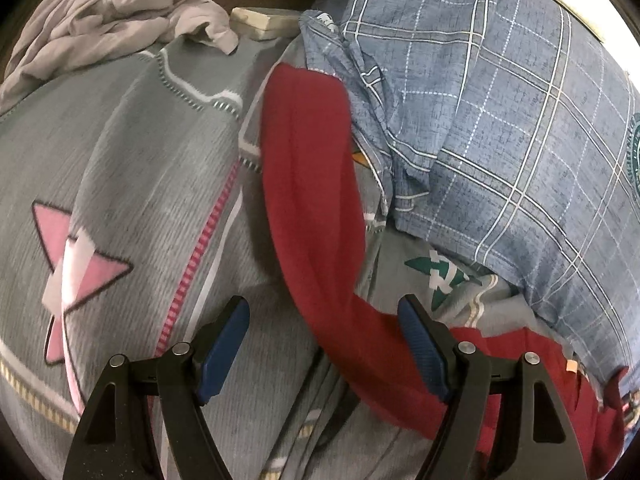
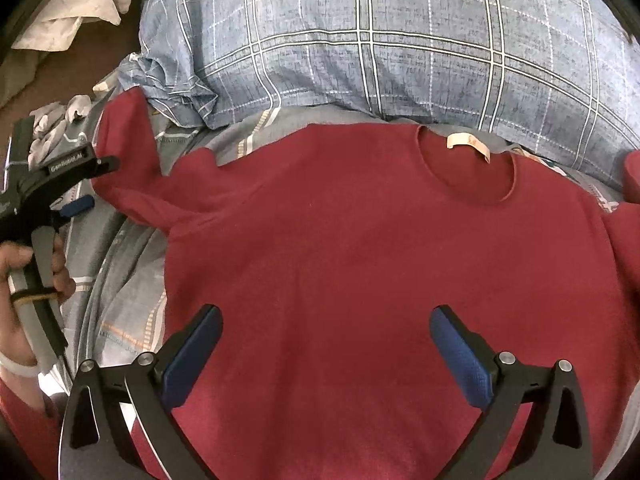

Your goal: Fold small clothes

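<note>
A small red shirt (image 2: 360, 248) lies spread flat on the grey bedsheet (image 2: 120, 280), neck opening and label (image 2: 468, 144) toward the pillow. Its left sleeve (image 1: 312, 184) stretches away from me in the left wrist view. My left gripper (image 1: 324, 320) is open, its jaws either side of the sleeve's near end, just above it. It also shows at the left edge of the right wrist view (image 2: 86, 184), held in a hand. My right gripper (image 2: 326, 340) is open and empty over the shirt's lower body.
A blue plaid pillow (image 2: 380, 40) lies along the far side of the shirt, also in the left wrist view (image 1: 500, 120). Crumpled pale grey clothes (image 1: 92, 20) lie at the sheet's far left corner. The sheet has a pink star print (image 1: 68, 248).
</note>
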Demonstrator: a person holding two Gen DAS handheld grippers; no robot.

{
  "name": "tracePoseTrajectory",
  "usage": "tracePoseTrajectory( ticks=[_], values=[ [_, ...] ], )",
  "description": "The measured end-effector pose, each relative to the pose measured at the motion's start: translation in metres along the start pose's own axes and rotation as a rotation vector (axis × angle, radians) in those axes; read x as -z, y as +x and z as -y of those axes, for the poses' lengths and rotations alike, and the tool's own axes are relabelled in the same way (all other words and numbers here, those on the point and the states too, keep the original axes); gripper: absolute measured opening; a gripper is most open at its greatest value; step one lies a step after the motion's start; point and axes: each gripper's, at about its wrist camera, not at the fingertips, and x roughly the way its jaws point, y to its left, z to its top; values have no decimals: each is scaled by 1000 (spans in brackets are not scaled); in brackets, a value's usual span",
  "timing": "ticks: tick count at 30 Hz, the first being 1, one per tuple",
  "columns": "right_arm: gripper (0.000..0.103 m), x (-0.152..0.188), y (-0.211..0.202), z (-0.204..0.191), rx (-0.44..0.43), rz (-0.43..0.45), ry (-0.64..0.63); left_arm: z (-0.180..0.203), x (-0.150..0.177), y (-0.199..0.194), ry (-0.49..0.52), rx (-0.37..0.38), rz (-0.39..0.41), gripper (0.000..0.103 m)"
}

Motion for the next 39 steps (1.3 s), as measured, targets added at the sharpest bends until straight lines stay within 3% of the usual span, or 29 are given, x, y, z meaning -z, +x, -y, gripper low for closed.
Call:
tracePoseTrajectory(
  ticks=[9, 10, 12, 13, 14, 16, 18, 24, 27, 29, 33, 36, 39],
  values=[
    [103, 1, 7, 1, 1, -19, 12, -4, -8, 11, -19, 46, 15, 74],
    [103, 1, 8, 1, 2, -21, 13, -5, -8, 12, -23, 56, 18, 70],
    [103, 1, 9, 0, 1, -21, 17, -10, -10, 18, -41, 77, -8, 47],
    [103, 1, 9, 0, 0, -21, 17, -14, -10, 23, -58, 91, -31, 26],
    [103, 1, 9, -1, 0, -20, 18, -22, -10, 32, -94, 115, -73, 14],
    [103, 2, 9, -1, -2, -19, 21, -34, -11, 40, -147, 146, -102, 10],
    [103, 3, 9, -2, -6, -17, 25, -39, -14, 37, -163, 166, -81, 7],
    [103, 6, 6, -2, -13, -17, 33, -23, -7, 3, -74, 255, 12, 4],
    [103, 6, -1, -1, -14, -3, 36, -12, 7, -15, -7, 297, 27, 4],
    [103, 4, -5, 1, -15, 8, 39, 4, 22, -30, 98, 316, 39, 4],
    [103, -3, -16, 9, -17, 37, 62, 53, 61, -54, 400, 346, 65, 4],
    [103, -6, -28, 22, -6, 62, 90, 92, 113, -56, 650, 382, 15, 5],
    [103, -8, -40, 41, 26, 90, 120, 123, 158, -48, 805, 404, -70, 23]
  ],
)
